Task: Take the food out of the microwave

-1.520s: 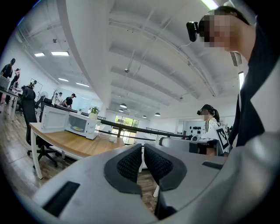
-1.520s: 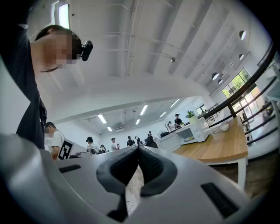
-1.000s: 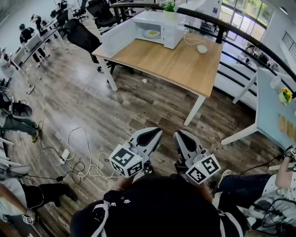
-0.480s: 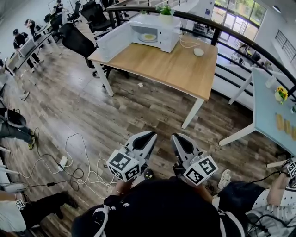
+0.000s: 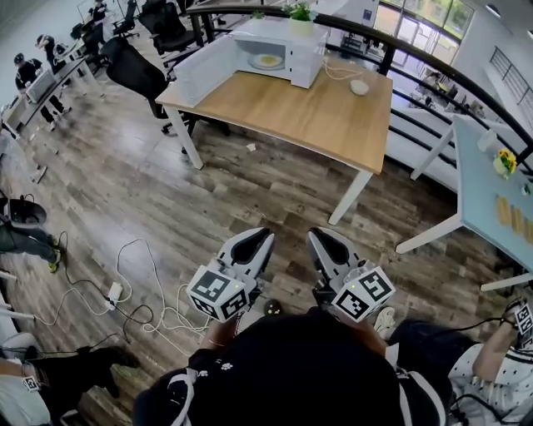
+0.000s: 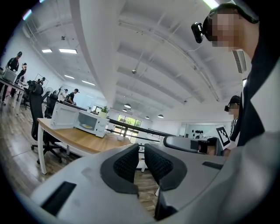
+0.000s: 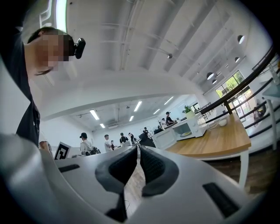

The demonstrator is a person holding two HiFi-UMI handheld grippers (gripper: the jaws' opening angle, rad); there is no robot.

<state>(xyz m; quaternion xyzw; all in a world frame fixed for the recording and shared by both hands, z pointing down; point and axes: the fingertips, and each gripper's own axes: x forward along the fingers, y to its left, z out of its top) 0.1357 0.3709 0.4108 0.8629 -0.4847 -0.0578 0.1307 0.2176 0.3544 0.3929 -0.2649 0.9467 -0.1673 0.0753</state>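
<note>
The food (image 5: 267, 60) is a flat, pale yellow portion on a round white plate. It lies inside the white box-shaped microwave (image 5: 301, 52), which stands at the far edge of the light wooden table with white legs (image 5: 291, 112). The microwave's white door (image 5: 202, 73) swings wide open over the table's left end. A small green potted plant (image 5: 300, 12) sits on top of the microwave, and a small white rounded object (image 5: 360, 86) lies on the table to its right. From the left gripper view we see the same yellow patch (image 6: 88, 127) glowing in the lit cavity.

We hold both grippers well short of the table, over the dark wood-plank floor (image 5: 166, 191). The left gripper (image 5: 261, 236) has its ribbed black pads pressed together with nothing between them, and the right gripper (image 5: 320, 238) is likewise closed and empty. Each points roughly level towards the table.

Compared with a second ago, the table fills slightly more of the head view and its near left corner reaches further left, so we stand a little closer to it. Both grippers have shifted slightly left in that view. Their jaws are as tightly closed as before, and the food has not moved.
</note>
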